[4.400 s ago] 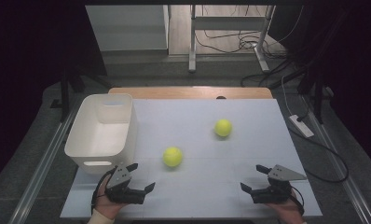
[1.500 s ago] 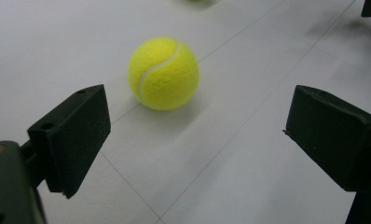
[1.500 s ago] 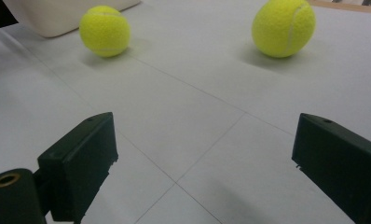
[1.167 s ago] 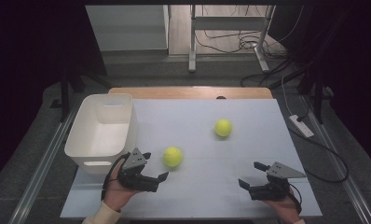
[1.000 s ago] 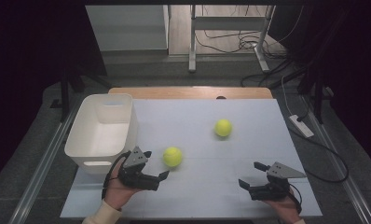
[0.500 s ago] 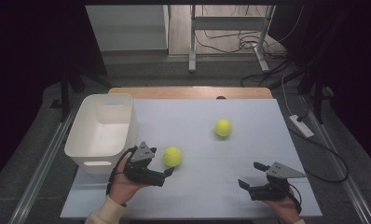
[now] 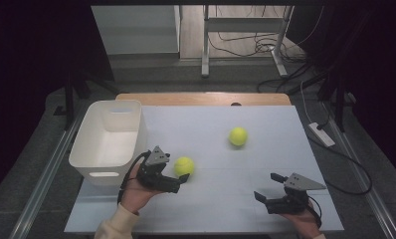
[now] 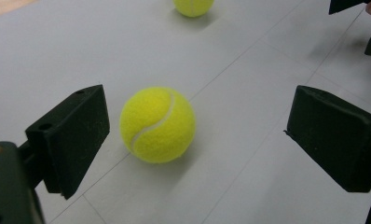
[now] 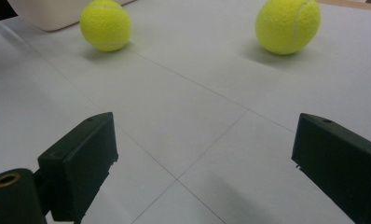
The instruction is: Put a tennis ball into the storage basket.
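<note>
Left gripper jaws wide beside the near tennis ball, not gripping; centre it first; right gripper gapes idle.

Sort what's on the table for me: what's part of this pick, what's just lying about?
In the job:
near ball, between the open left tool
bin beside it, probably the drop spot

Lying about:
far ball
right tool, idle and open
power strip off the table's right
</note>
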A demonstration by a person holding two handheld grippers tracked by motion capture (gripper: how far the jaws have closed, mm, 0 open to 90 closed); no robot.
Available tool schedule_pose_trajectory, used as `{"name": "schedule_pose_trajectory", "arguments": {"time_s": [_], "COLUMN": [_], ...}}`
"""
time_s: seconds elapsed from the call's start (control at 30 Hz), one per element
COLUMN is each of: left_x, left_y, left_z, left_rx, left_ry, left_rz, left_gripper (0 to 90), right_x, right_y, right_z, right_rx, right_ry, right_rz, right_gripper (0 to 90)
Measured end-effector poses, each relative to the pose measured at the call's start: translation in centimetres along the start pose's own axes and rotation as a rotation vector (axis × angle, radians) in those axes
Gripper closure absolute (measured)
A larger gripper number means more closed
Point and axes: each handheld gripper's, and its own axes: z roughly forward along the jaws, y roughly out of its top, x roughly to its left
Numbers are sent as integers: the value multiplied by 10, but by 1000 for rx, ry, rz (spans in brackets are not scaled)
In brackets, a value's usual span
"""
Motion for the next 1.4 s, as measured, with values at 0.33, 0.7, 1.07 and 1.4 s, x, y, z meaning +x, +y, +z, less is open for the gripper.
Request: {"name": "schedule_pose_trajectory", "arguments": {"time_s": [0.33, 0.7, 1.07, 1.4], "left_x": [2, 6, 16, 21], "left_y": [6, 12, 15, 15], "left_z": [10, 23, 40, 49], "left_rx": [19, 49, 86, 124], "left_ry": [-2, 2, 15, 25], "left_rz": [-1, -13, -31, -50], "left_gripper": [63, 63, 61, 44], "right_x": [0, 0, -1, 0], "right_y": [0, 0, 0, -1], "right_z": [0, 1, 1, 1], "right_rx": [4, 6, 7, 9], "right_ry": [0, 1, -1, 1], "right_rz": [-2, -4, -6, -6], "right_gripper": [65, 65, 65, 65]}}
